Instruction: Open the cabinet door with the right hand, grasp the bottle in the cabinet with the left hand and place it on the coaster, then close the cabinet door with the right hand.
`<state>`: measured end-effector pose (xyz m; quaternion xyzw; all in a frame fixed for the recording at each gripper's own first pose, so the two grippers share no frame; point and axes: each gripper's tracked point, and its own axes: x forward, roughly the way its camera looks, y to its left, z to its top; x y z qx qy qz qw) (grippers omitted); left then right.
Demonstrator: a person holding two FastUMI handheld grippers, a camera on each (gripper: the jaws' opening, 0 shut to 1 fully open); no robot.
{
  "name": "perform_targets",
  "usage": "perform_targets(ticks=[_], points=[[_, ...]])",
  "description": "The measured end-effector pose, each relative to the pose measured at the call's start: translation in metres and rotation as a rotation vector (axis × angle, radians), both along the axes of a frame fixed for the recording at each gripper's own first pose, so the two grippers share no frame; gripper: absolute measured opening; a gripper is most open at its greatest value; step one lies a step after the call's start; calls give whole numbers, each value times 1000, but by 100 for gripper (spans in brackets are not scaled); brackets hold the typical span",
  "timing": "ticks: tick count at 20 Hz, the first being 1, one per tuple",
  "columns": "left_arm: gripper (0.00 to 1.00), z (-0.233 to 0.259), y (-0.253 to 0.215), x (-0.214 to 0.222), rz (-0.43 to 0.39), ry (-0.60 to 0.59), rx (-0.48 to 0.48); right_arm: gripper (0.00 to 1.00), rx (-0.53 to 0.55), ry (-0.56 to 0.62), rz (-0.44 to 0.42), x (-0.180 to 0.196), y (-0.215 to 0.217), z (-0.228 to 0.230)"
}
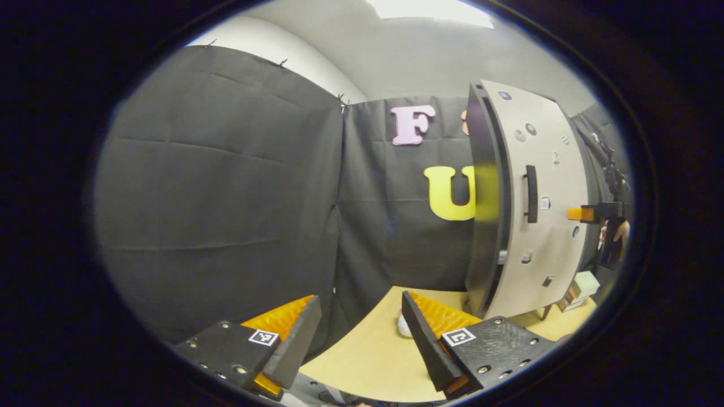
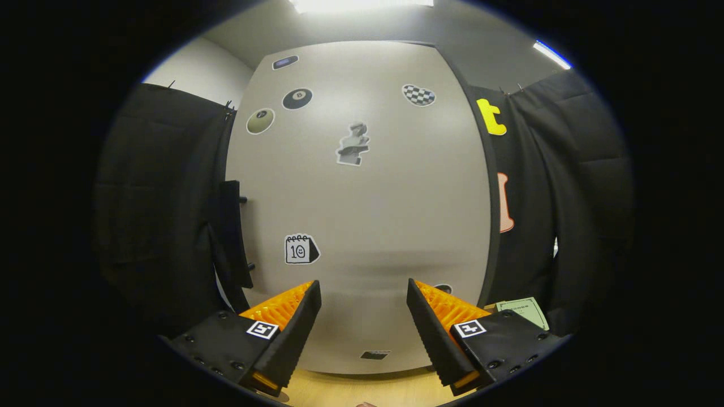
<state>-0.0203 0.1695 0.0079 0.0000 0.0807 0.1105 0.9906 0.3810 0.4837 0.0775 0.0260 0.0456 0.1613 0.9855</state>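
Note:
The cabinet (image 1: 481, 237) stands on the table at the right of the left gripper view, with a dark glossy side and a pale door (image 1: 551, 186) bearing a black vertical handle (image 1: 530, 194). The door lies against the cabinet body and hides the inside. My left gripper (image 1: 360, 305) is open and empty, well short of the cabinet over the table. My right gripper (image 2: 363, 291) is open, close in front of the sticker-covered door (image 2: 362, 198), with the handle (image 2: 232, 237) off to its left. The right gripper (image 1: 581, 213) also appears beside the door's far edge, held by a hand (image 1: 622, 233).
The wooden table (image 1: 367, 362) runs under both grippers. A small white object (image 1: 403, 327) lies on it just left of the cabinet. Pale boxes (image 1: 582, 287) sit beyond the cabinet, and a green card (image 2: 523, 310) lies to the door's right. Black cloth walls surround the booth.

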Motion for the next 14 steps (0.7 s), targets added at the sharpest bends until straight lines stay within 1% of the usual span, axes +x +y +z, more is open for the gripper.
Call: perform_targets(ticks=[6,10,14], points=[[87,13,-88,55,-174,-41,-24,97,-8,-48,-98,-36,-91,19],[89,21,-146,72,-274,-60,-44,97,6,-60,-178,-56,-152,22],[89,28,-197,84,-356,-80,-59,97,-13,-81,-265,-81,-212,22]])
